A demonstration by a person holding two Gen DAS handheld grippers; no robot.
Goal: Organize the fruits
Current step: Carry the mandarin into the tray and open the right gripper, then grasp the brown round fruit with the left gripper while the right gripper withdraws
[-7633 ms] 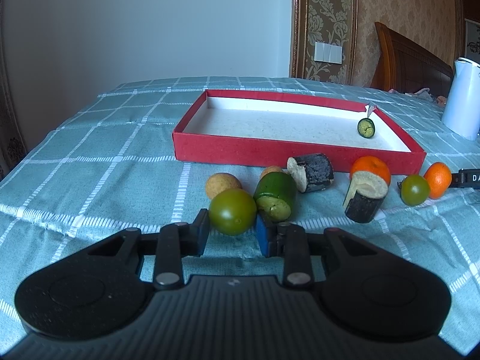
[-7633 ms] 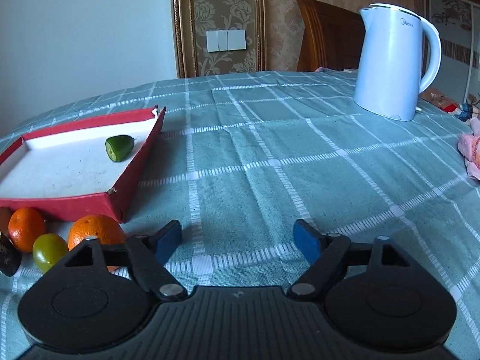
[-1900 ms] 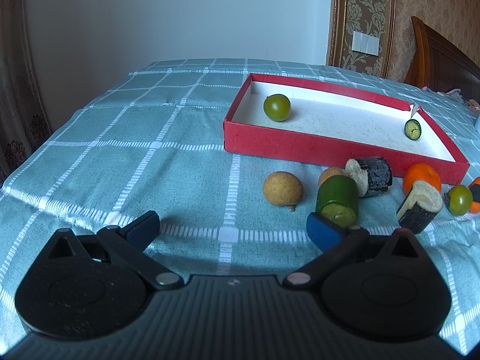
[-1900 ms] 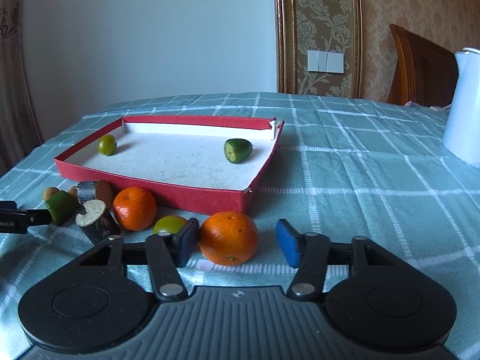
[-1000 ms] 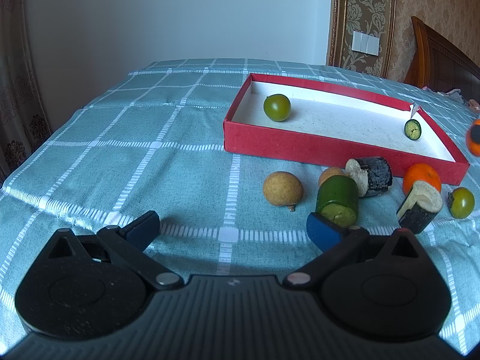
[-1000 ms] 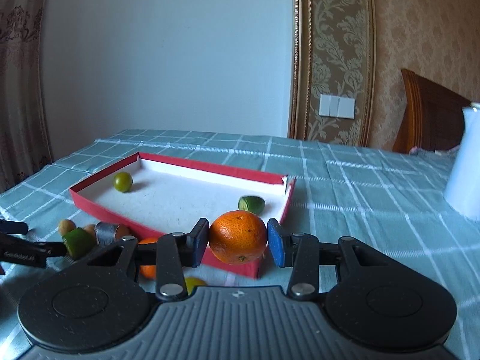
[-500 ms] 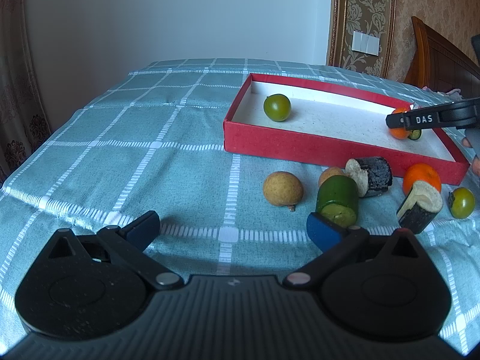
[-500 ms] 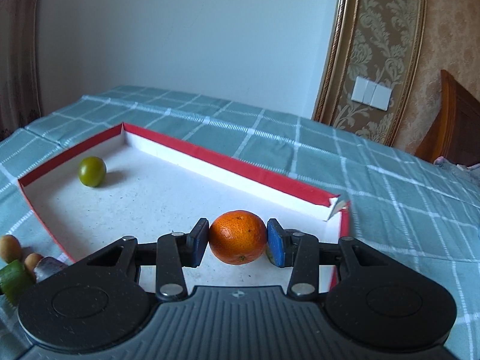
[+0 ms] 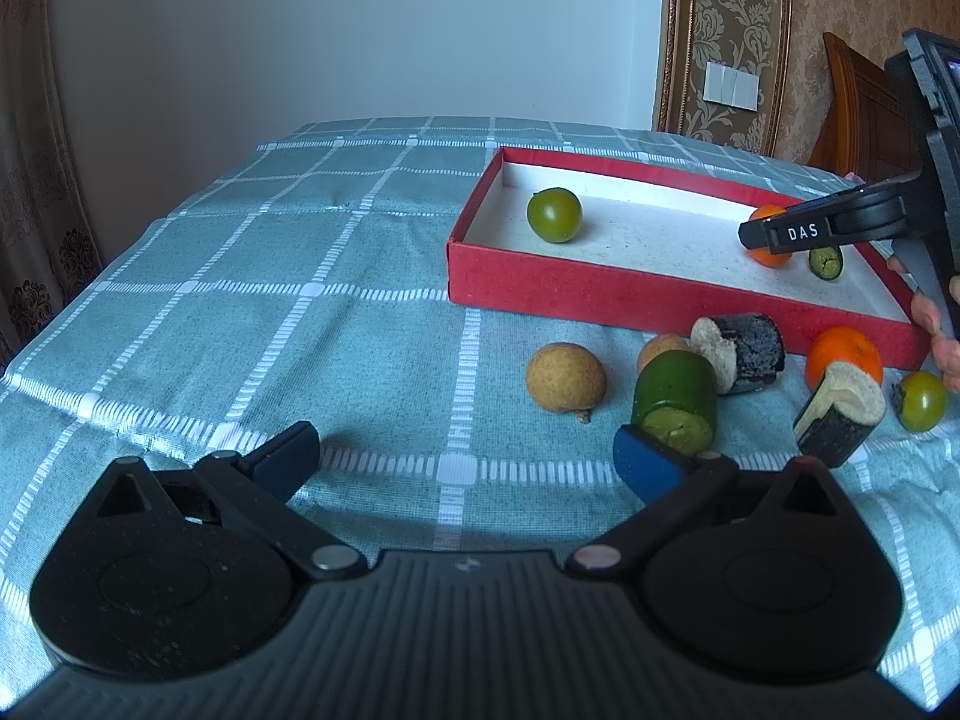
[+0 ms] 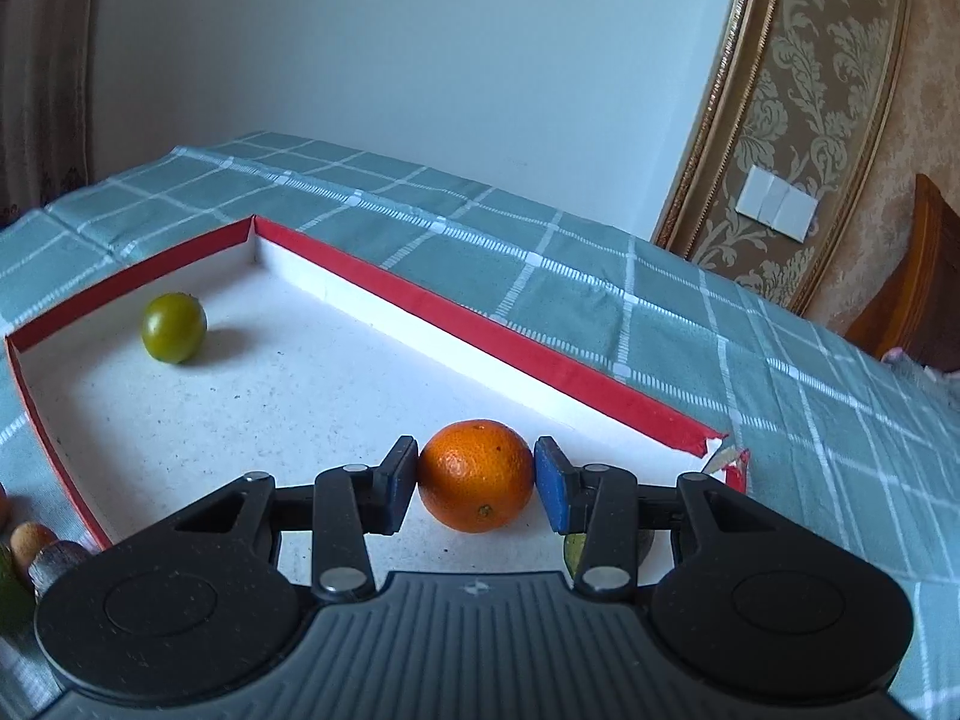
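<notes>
My right gripper is shut on an orange tangerine, low over the white floor of the red box near its right end. From the left wrist view, the same tangerine shows behind the right gripper's black finger inside the red box. A green round fruit lies at the box's left end, and a small green cut piece lies beside the tangerine. My left gripper is open over the cloth with nothing between its fingers.
In front of the box lie a brown round fruit, a green cylinder piece, two dark-skinned cut pieces, another tangerine and a small green fruit. A hand shows at the right edge. Checked cloth covers the table.
My right gripper has carried the tangerine from in front of the box to over its floor and lowered it, rolling a little. The left gripper has stayed still.
</notes>
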